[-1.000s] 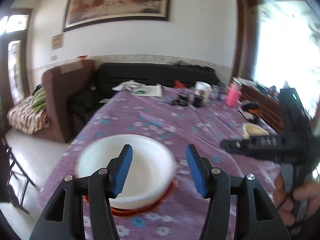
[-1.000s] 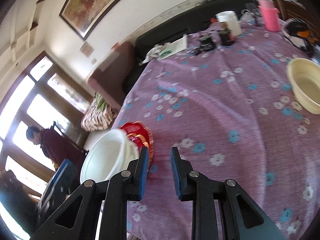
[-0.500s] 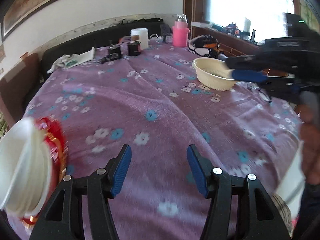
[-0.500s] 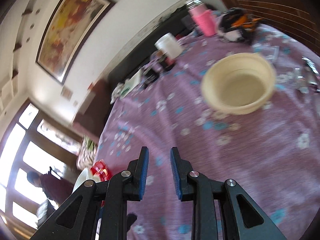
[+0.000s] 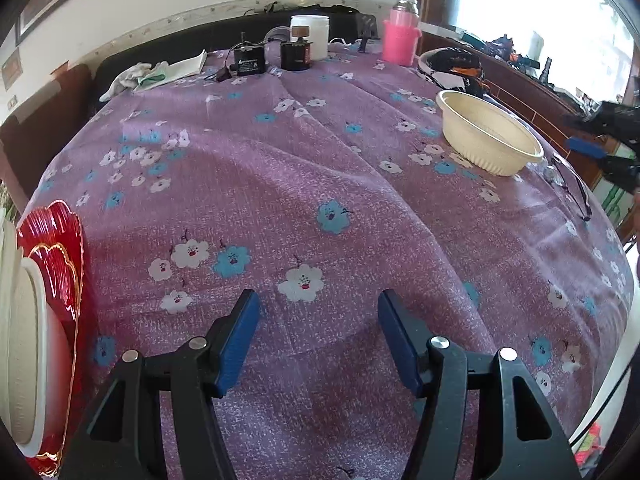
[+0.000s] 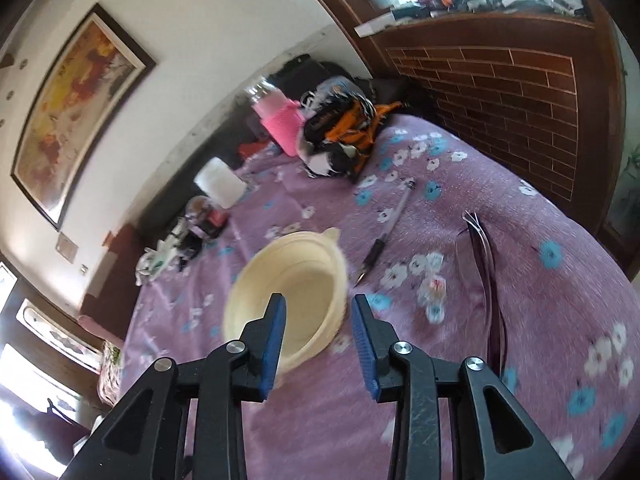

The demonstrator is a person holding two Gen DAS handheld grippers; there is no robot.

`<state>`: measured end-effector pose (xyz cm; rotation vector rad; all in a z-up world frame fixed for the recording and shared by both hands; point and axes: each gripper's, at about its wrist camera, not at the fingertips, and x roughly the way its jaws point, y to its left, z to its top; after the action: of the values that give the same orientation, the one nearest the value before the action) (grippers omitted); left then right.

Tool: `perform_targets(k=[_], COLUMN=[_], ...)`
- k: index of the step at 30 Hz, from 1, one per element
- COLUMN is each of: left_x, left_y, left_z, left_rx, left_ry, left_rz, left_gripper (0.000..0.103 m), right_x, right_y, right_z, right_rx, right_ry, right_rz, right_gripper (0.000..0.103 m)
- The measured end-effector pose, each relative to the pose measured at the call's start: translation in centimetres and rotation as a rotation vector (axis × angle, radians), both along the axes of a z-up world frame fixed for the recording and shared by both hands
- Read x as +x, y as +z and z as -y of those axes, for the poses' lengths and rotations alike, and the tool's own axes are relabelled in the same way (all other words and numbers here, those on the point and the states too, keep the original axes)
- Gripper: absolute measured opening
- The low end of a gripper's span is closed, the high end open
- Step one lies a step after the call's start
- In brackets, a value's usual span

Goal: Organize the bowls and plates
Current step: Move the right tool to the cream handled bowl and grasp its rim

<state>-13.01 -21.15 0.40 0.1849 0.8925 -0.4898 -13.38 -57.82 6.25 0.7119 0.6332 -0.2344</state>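
right wrist: cream bowl (image 6: pixel 296 280) just beyond opening right gripper (image 6: pixel 318 312), untouched.

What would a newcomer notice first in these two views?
The purple flowered cloth fills both views. On it, toward the brick wall side, sits a cream bowl, right ahead of the right gripper, whose jaws are opening with nothing between them yet. At the left view's left edge, a white plate lies on a red plate, while the left gripper hangs empty, jaws opening.
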Motion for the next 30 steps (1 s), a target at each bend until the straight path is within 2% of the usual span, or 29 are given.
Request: perform_targets(k=[6,7,8,10,16,18,21,26,30], left_x=[0.0,0.0,0.0,0.0,-0.2,-0.4,-0.5,-0.6,-0.4], left_y=[0.1,0.1,0.1,0.1,0.4,0.6,0.8,0.9,1.0], left_z=[0.1,0.1,0.1,0.1,-0.4,-0.6,-0.7,-0.8,-0.7], left_rx=[0.006,0.006,0.004,0.003,-0.019,-0.030,-0.039,-0.044,-0.045], left_ry=[0.008,0.008,0.008,0.014,0.025,0.028,0.024,0.026,0.030], left_rz=[0.005,0.004,0.005,0.005,0.029,0.043,0.053,0.059,0.050], left_gripper=[0.061,0.061,0.061,0.061,0.061,0.061,0.061,0.061,0.061], right_x=[4.0,4.2,4.1,3.7,1.3,0.4,-0.8,-3.4,-4.1], right_y=[-3.6,-4.1,-4.5,-4.9,-4.9,-4.7,-4.2,-2.9,-3.3], right_z=[1.2,1.1,0.8,0.0,-6.1,-8.6,-11.9,-11.0,-8.8], right_rx=[0.047,0.068,0.087,0.136,0.270,0.286,0.262,0.152,0.173], right_ry=[0.027,0.030,0.033,0.037,0.145,0.209,0.336,0.268,0.196], right_rz=[-0.096,-0.101,-0.099,-0.090,-0.062,-0.055,-0.055,-0.017,-0.009], right_gripper=[0.035,0.020,0.014,0.012,0.015,0.017,0.028,0.028,0.028])
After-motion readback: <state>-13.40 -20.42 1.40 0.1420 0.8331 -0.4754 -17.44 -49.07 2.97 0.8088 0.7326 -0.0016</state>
